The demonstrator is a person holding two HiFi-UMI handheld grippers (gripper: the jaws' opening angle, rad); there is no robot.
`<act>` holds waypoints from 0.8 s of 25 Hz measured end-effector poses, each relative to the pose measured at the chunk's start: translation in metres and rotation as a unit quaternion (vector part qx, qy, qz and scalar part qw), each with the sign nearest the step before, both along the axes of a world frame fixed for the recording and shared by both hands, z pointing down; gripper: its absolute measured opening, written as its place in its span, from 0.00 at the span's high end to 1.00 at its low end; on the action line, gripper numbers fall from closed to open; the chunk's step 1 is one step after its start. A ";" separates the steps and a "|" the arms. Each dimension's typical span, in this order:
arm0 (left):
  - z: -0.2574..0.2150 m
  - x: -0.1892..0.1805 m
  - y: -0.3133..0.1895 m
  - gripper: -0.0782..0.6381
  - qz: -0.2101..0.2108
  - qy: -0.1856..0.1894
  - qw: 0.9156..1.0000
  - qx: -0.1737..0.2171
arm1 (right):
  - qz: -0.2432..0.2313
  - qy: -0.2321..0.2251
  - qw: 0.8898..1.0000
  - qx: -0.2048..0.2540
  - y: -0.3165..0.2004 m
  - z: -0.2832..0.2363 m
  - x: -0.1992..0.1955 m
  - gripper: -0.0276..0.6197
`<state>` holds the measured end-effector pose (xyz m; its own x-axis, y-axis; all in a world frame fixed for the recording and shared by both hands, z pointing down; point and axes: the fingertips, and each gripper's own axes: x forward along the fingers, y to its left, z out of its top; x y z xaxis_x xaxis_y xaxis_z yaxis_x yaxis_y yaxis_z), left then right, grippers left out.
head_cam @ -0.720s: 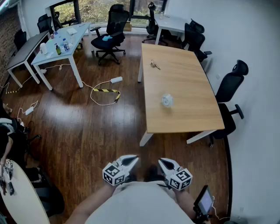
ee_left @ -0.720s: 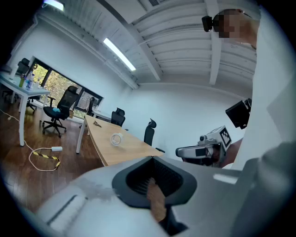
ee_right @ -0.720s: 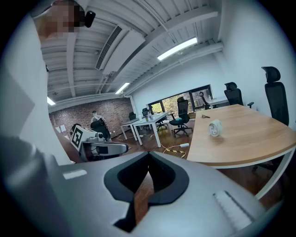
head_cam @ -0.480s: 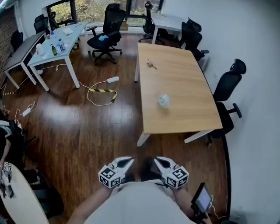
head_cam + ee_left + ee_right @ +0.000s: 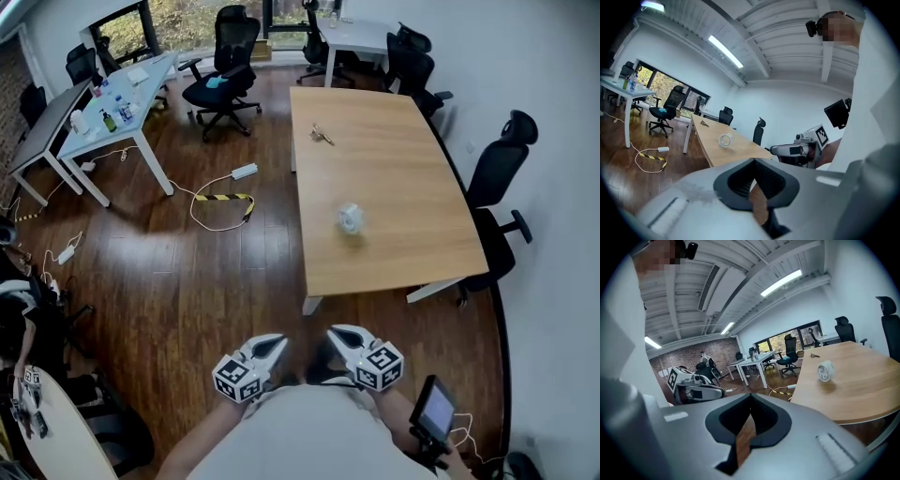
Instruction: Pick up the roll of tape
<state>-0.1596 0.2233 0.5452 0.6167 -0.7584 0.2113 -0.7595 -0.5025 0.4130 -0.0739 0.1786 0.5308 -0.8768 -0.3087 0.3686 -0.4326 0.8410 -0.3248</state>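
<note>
Both the grey left gripper (image 5: 277, 343) and right gripper (image 5: 338, 335) are closed, empty. The small white roll of tape (image 5: 351, 218) on the pale wooden table (image 5: 398, 169) looks light, stiff; I'd pinch its wall.

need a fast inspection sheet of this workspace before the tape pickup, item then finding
surface: wooden table, mostly bare
job's things: tape roll on its edge mid-table, untouched
clutter: keys at the table's far end
grippers: left gripper and right gripper both shut and empty, held by the person's body, short of the table
cables: power strip and a looping cable with a yellow-black striped part, on the floor left of the table
surroundings: chairs beside the table; white desk with bottles at far left
</note>
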 end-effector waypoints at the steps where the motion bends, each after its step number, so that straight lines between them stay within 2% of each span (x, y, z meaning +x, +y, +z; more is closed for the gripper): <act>1: -0.001 0.002 -0.009 0.88 0.000 -0.002 1.000 -0.001 | 0.000 -0.001 1.000 -0.001 -0.008 -0.001 0.002 0.95; 6: -0.009 0.017 -0.055 0.88 0.006 -0.003 1.000 -0.001 | 0.014 -0.021 1.000 -0.004 -0.052 -0.004 0.017 0.95; 12: -0.015 0.043 -0.110 0.88 0.017 -0.012 1.000 -0.004 | 0.019 -0.023 1.000 -0.002 -0.101 -0.006 0.042 0.95; 20: -0.016 0.077 -0.156 0.88 0.033 -0.017 0.999 -0.017 | 0.034 -0.033 0.999 -0.013 -0.144 -0.007 0.080 0.95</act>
<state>-0.0829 0.0674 0.5296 0.6569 -0.7089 0.2569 -0.7391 -0.5380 0.4054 0.0056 0.0343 0.5235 -0.8771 -0.3597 0.3184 -0.4651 0.8016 -0.3756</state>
